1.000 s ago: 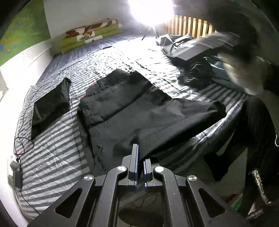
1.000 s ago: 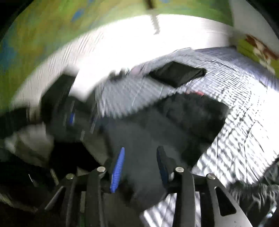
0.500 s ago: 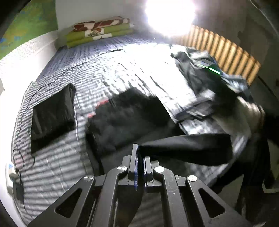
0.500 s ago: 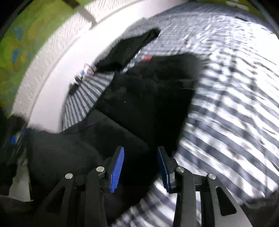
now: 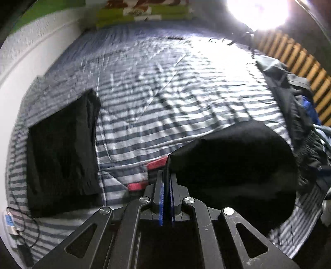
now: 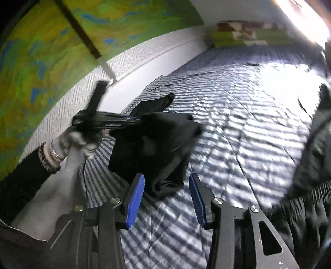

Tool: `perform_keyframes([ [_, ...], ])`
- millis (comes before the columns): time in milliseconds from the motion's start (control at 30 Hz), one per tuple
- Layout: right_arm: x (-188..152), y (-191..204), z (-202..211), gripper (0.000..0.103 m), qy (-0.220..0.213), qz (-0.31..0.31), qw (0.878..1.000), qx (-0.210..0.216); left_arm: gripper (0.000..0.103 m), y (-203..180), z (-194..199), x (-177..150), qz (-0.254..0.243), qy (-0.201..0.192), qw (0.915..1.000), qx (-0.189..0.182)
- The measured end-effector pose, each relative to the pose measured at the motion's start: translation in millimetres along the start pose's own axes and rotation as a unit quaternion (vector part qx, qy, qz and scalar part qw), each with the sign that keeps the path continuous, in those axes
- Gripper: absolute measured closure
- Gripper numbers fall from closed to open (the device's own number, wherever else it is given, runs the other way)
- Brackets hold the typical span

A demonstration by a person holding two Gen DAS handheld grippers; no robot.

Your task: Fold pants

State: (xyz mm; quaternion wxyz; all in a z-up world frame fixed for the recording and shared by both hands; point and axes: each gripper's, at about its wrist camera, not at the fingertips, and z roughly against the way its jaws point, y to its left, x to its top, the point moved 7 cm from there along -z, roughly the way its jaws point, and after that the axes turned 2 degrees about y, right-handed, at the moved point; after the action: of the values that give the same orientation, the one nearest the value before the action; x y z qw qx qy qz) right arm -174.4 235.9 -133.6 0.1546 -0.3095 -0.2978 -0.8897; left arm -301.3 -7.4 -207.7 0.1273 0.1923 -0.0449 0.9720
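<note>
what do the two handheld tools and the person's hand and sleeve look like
Both tools are black metal frames with triangular cutouts and silver screw heads, ending in two fingers faced with ribbed blue pads: the left tool and the right tool. In the right wrist view, the left hand wears a light grey glove with a striped cuff, below a dark sleeve.

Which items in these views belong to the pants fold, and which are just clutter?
In play:
- black pants, clamped in the shut left gripper
- right gripper, jaws opening, nothing pressed between them
- striped bed, the work surface

Lying about:
- folded black garment
- clothes pile
- green bedding
- cable and plug
</note>
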Motion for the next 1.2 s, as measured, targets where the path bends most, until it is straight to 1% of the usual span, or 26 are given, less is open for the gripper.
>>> perform_keyframes([
  [67,11.9,8.3,-26.2,0.062,0.009,0.013,1.0,0.004,0.098,5.8,-13.9,0.2,0.002,0.002,1.0,0.0],
  [167,28.3,19.8,-70.0,0.062,0.019,0.025,0.999,-0.006,0.095,7.6,-23.0,3.4,0.001,0.004,1.0,-0.008],
  [200,30.9,19.1,-81.4,0.062,0.024,0.021,0.999,-0.018,0.092,8.7,-24.0,5.7,0.001,0.007,0.9999,-0.009],
  [233,31.5,14.2,-94.6,0.062,0.036,0.014,0.998,-0.044,0.086,10.7,-23.0,7.9,-0.001,0.01,0.9999,-0.001],
  [300,28.6,4.5,-112.8,0.062,0.053,0.003,0.995,-0.087,0.064,24.0,-7.8,14.2,0.017,-0.005,0.9995,0.026],
  [333,24.7,-0.5,-117.2,0.062,0.062,-0.001,0.993,-0.099,0.062,32.4,8.7,16.2,0.027,-0.03,0.9987,0.03],
  [400,22.3,-2.0,-111.5,0.064,0.059,0.0,0.993,-0.099,0.062,48.7,43.5,12.9,0.044,-0.077,0.9948,0.049],
  [433,23.5,-1.2,-105.4,0.064,0.05,-0.001,0.994,-0.094,0.062,50.9,54.7,8.3,0.046,-0.09,0.9937,0.048],
  [467,25.7,0.2,-95.6,0.063,0.036,-0.004,0.995,-0.09,0.062,49.8,67.0,-0.3,0.045,-0.105,0.9928,0.037],
  [533,33.7,7.7,-79.3,0.062,0.007,-0.002,0.997,-0.071,0.062,39.5,76.3,-17.9,0.034,-0.111,0.9932,0.014],
  [600,40.6,20.2,-77.4,0.062,-0.005,0.026,0.997,-0.067,0.062,18.8,72.1,-36.9,0.001,-0.103,0.9946,-0.011],
  [667,46.0,28.1,-88.7,0.062,0.001,0.054,0.995,-0.086,0.062,3.6,54.5,-52.7,-0.026,-0.081,0.9962,-0.021],
  [733,49.1,27.7,-109.1,0.062,0.017,0.073,0.992,-0.105,0.062,4.8,29.1,-58.8,-0.028,-0.063,0.9976,-0.013],
  [767,51.0,20.0,-122.8,0.062,0.022,0.091,0.986,-0.139,0.062,9.6,16.7,-58.2,-0.023,-0.056,0.9981,-0.006],
  [833,51.7,-1.8,-143.3,0.062,0.039,0.095,0.977,-0.186,0.061,32.0,-13.0,-56.3,-0.018,-0.04,0.998,0.045],
  [867,49.4,-21.0,-159.4,0.062,0.063,0.085,0.971,-0.213,0.061,43.0,-20.3,-54.2,-0.013,-0.043,0.9975,0.055],
  [900,46.1,-31.2,-165.3,0.063,0.075,0.077,0.968,-0.227,0.072,55.1,-21.5,-51.9,0.003,-0.049,0.997,0.059],
  [933,45.3,-39.4,-170.9,0.063,0.083,0.072,0.966,-0.235,0.08,67.5,-18.8,-51.7,0.029,-0.048,0.9971,0.051],
  [967,46.8,-43.3,-170.1,0.062,0.082,0.069,0.966,-0.236,0.086,76.9,-13.4,-52.4,0.049,-0.051,0.9965,0.045],
  [1000,49.8,-44.0,-163.5,0.062,0.079,0.064,0.966,-0.239,0.086,84.8,-3.8,-54.9,0.066,-0.058,0.9953,0.04],
  [1033,52.8,-44.1,-154.0,0.062,0.071,0.057,0.966,-0.24,0.082,91.2,10.1,-61.2,0.077,-0.07,0.993,0.055],
  [1067,54.7,-41.4,-139.4,0.061,0.057,0.044,0.971,-0.229,0.072,95.9,22.2,-67.2,0.081,-0.08,0.9912,0.067],
  [1100,53.2,-37.8,-123.2,0.06,0.049,0.032,0.975,-0.214,0.066,95.9,36.3,-76.6,0.087,-0.091,0.9905,0.055],
  [1133,50.6,-34.4,-107.1,0.06,0.041,0.019,0.978,-0.203,0.063,92.3,51.6,-88.6,0.103,-0.104,0.989,0.023],
  [1167,42.2,-28.2,-86.5,0.06,0.035,0.004,0.982,-0.185,0.055,89.8,61.4,-101.2,0.118,-0.113,0.9865,-0.006],
  [1200,36.1,-22.3,-77.7,0.057,0.033,-0.005,0.985,-0.169,0.046,85.7,70.8,-115.7,0.132,-0.122,0.9831,-0.033],
])
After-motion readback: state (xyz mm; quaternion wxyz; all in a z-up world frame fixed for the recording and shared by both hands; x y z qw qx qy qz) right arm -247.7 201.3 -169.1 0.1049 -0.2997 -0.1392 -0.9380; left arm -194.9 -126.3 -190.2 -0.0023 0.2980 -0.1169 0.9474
